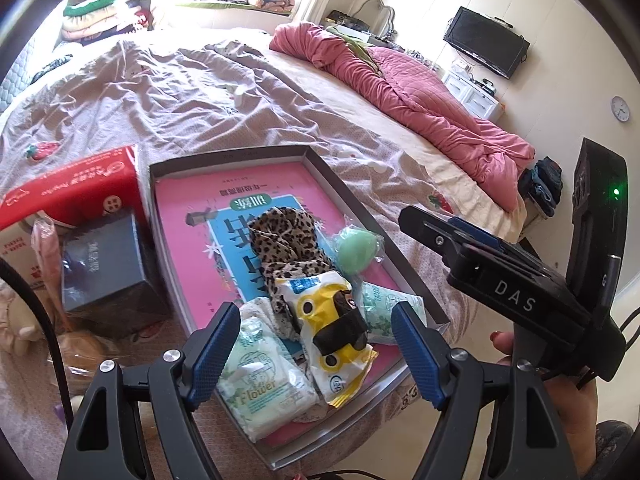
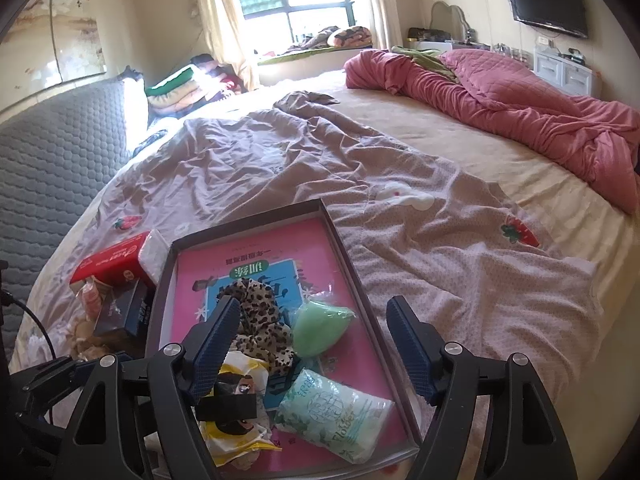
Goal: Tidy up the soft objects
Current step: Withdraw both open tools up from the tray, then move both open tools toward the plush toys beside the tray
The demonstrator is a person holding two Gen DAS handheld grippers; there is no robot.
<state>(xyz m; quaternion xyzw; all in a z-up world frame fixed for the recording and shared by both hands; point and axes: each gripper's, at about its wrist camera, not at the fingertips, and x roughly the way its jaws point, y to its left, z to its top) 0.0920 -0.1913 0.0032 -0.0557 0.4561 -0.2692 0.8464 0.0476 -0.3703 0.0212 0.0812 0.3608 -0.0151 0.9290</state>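
both grippers, left gripper (image 1: 314, 354) and right gripper (image 2: 316, 350), jaws apart, nothing held, hovering above shallow tray (image 1: 344, 184) on bed; soft items heaped at near end: tissue packs (image 1: 264, 376), leopard cloth (image 1: 286, 240), green sponge (image 1: 357, 251); risk: crowded pile, one grab may drag neighbour over low rim.

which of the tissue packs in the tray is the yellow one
The yellow tissue pack with the black-and-white cartoon print, lying between the two pale green Flower tissue packs, half over the leopard-print cloth. The others carry green print only.
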